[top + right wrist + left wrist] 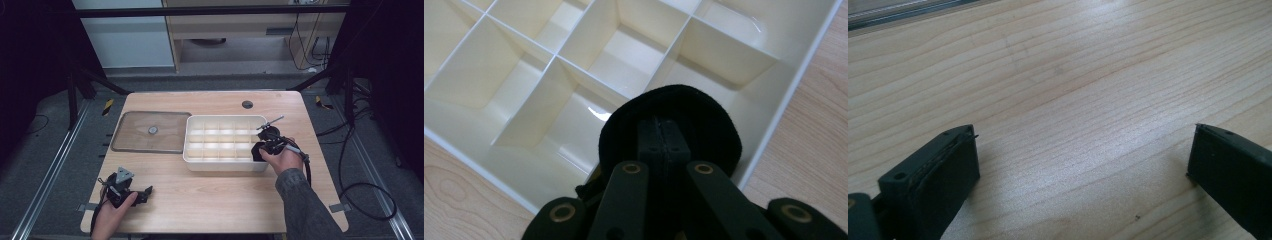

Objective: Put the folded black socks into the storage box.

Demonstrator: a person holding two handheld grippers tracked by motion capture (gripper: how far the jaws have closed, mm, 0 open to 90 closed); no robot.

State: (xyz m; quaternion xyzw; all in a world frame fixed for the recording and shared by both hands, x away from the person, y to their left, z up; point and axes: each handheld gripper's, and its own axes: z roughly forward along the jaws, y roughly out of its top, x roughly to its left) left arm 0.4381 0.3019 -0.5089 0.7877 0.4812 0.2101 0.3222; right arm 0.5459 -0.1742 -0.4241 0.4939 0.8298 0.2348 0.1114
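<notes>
1. Holding one black round pad (670, 131), right gripper (661, 131) jaws clamped on it, over the one white divided tray (194, 161)'s corner compartment.
2. Left gripper (1083, 165) jaws apart over bare table (1058, 75).
3. One clear lid (131, 131) beside tray; pad's underside hidden.

We see the right gripper (261, 148): black jaws on linkage arms with brass-ringed pivots, black cable trailing. Left gripper (145, 191), lower left: black, grey three-cornered plate on top. Grey sleeve (300, 200) lower right, possibly knit.
</notes>
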